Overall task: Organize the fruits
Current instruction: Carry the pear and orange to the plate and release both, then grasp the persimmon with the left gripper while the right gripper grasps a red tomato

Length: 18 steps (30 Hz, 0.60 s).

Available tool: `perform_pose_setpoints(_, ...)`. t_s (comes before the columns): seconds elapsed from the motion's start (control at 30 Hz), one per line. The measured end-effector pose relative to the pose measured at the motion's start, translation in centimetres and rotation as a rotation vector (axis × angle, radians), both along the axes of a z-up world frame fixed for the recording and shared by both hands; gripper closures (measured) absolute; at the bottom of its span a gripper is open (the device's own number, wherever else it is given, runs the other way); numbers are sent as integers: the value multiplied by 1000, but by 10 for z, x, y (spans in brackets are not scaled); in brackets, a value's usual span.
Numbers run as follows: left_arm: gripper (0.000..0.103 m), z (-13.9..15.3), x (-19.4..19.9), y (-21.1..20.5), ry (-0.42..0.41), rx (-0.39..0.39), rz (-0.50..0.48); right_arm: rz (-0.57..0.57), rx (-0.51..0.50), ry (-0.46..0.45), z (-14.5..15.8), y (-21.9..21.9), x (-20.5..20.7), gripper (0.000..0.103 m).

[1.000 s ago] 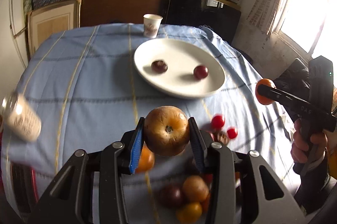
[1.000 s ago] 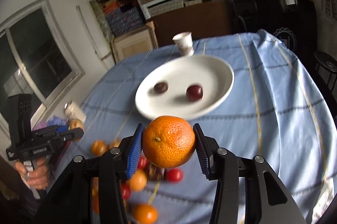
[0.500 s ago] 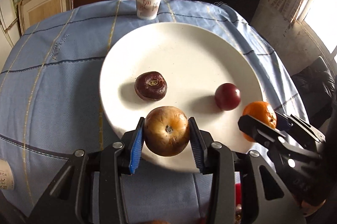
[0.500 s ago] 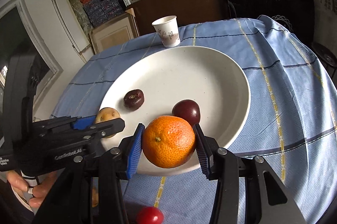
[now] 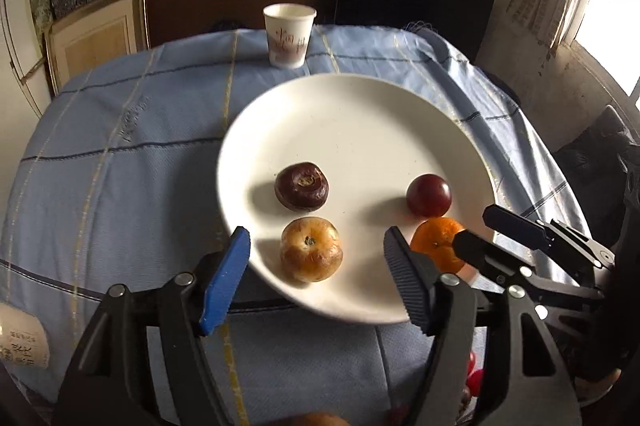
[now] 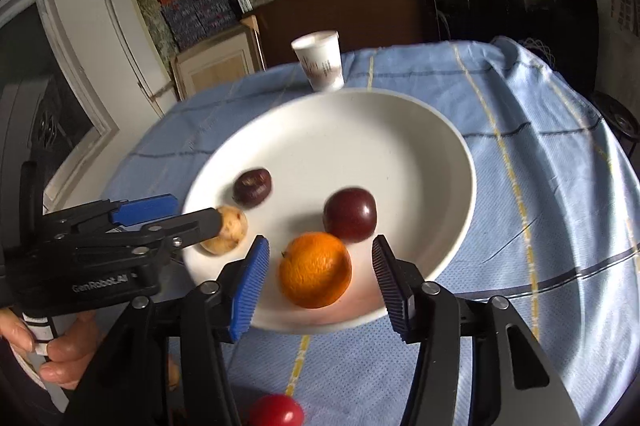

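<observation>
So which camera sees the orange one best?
The right wrist view: the orange sits whole on the white plate, between the opening right gripper pads, untouched. The left wrist view shows it partly hidden behind gripper fingers.

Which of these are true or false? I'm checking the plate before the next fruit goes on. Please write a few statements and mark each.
1. Four fruits lie on the white plate. True.
2. The orange is clamped in the right hand-held gripper. False: its jaws are opening and the pads stand clear of it.
3. The paper cup stands on the plate. False: it stands beyond it, on the blue tablecloth.
4. The yellow-brown fruit sits between the open jaws of the left hand-held gripper. True.
</observation>
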<state>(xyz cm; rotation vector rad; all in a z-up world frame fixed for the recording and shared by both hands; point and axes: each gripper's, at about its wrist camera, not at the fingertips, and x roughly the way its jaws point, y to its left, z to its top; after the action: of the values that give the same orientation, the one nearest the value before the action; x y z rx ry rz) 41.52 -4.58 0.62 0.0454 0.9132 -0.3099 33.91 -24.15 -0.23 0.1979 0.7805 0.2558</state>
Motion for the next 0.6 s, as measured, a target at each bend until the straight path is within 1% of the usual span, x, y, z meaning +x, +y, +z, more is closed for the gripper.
perform_pose_setpoints(0.03, 24, 11, -11, 7, -37, -3, 8, 3, 4, -20, 6, -2, -8, 48)
perform_pose_setpoints(0.07, 20, 18, -19, 14, -66, -3, 18, 5, 6, -34, 9, -5, -15, 48)
perform_pose_setpoints(0.1, 12, 28, -34, 25, -111, -1, 44, 4, 11, -45, 11, -7, -25, 48)
perform_pose_setpoints(0.17, 10, 36, -54, 41, -153, -5, 78, 7, 27, -51, 10, -10, -39, 48)
perform_pose_setpoints(0.23, 6, 35, -76, 59, -174, -25, 105, 22, 36, -51, 4, -9, -53, 48)
perform_pose_setpoints(0.3, 5, 27, -92, 74, -174, -21, 150, 43, 23, -45, -4, -4, -62, 48)
perform_pose_setpoints(0.37, 5, 14, -103, 84, -162, -11, 171, 68, 1, -29, -13, 3, -68, 48)
perform_pose_setpoints(0.5, 5, -14, -120, 108, -109, -42, 237, 114, -22, 18, -26, 17, -73, 48)
perform_pose_setpoints(0.6, 5, -23, -125, 118, -75, -62, 268, 119, -76, 12, -29, 25, -74, 48)
